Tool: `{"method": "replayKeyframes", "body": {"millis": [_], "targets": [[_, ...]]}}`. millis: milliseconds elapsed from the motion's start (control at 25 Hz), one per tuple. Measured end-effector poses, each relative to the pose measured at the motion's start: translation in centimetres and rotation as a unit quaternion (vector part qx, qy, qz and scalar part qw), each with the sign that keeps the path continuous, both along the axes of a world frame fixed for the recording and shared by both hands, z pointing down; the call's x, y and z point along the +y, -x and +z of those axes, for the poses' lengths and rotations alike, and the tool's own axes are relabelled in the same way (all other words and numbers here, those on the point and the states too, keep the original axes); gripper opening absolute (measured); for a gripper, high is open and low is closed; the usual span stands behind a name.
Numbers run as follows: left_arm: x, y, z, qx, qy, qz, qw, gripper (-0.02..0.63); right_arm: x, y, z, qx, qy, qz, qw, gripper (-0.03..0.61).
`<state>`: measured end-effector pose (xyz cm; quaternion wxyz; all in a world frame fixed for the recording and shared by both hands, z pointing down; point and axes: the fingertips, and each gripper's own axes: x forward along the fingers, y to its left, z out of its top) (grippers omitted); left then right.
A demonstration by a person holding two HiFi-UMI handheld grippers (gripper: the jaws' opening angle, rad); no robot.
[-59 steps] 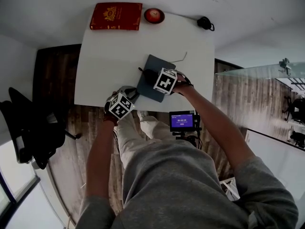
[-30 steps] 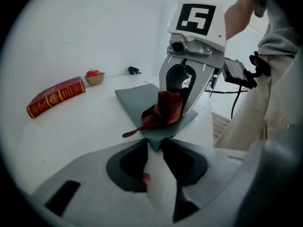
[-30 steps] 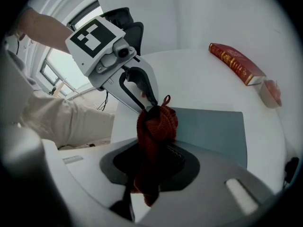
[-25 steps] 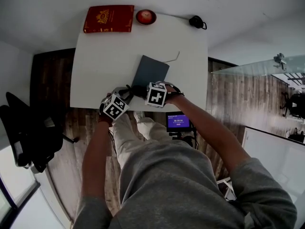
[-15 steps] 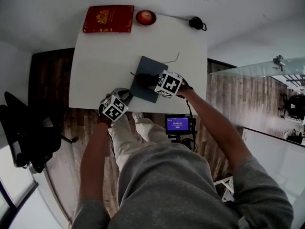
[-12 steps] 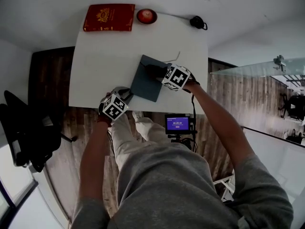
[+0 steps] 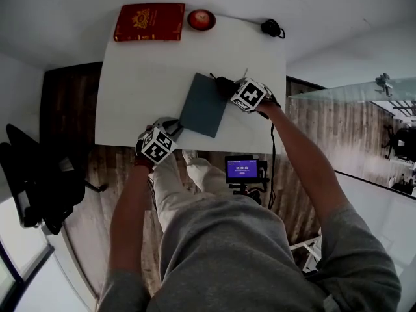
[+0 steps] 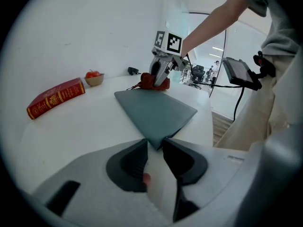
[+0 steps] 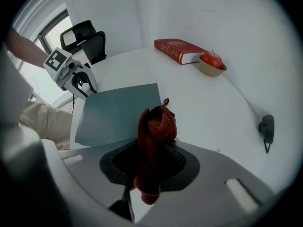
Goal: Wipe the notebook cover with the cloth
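Note:
A grey-blue notebook (image 7: 203, 104) lies flat on the white table (image 7: 143, 77). My left gripper (image 7: 174, 126) sits at its near left corner. In the left gripper view the jaws (image 8: 154, 145) are pinched on that corner of the notebook (image 8: 156, 110). My right gripper (image 7: 233, 88) is shut on a dark red cloth (image 7: 221, 83) at the notebook's far right corner. In the right gripper view the cloth (image 9: 156, 126) hangs bunched between the jaws (image 9: 151, 160), touching the table beside the notebook (image 9: 118, 112).
A red book (image 7: 149, 21) and a bowl holding a red fruit (image 7: 201, 19) stand at the table's far edge. A small black object (image 7: 273, 26) lies at the far right corner. A lit screen on a stand (image 7: 244, 169) is below the near edge, and an office chair (image 7: 39, 174) is left.
My right gripper has swept the cloth from the notebook's near edge across the cover to its far right corner. The left gripper has stayed at the near left corner.

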<state>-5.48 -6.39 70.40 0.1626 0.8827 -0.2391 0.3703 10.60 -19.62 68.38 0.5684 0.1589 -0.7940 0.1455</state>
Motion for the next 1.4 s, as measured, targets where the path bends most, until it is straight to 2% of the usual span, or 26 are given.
{"method": "replayKeyframes", "body": {"millis": [160,360,960,1400], "targets": [[0.0,0.0,0.0,-0.002,-0.003,0.000,1.0000,0.103,0.3,0.1,0.0,0.007,0.021,0.003,1.000,0.109],[-0.2,0.0,0.0,-0.001,-0.003,-0.001,1.0000,0.101,0.5,0.3,0.1,0.029,0.016,-0.016,0.999,0.104],[-0.2,0.1,0.1,-0.004,-0.005,-0.007,1.0000,0.099,3.0,1.6,0.3,0.032,0.005,-0.047,0.998,0.103],[-0.2,0.1,0.2,-0.003,-0.004,-0.007,1.0000,0.097,6.7,3.0,0.1,0.025,0.010,-0.058,0.998,0.100]]}}
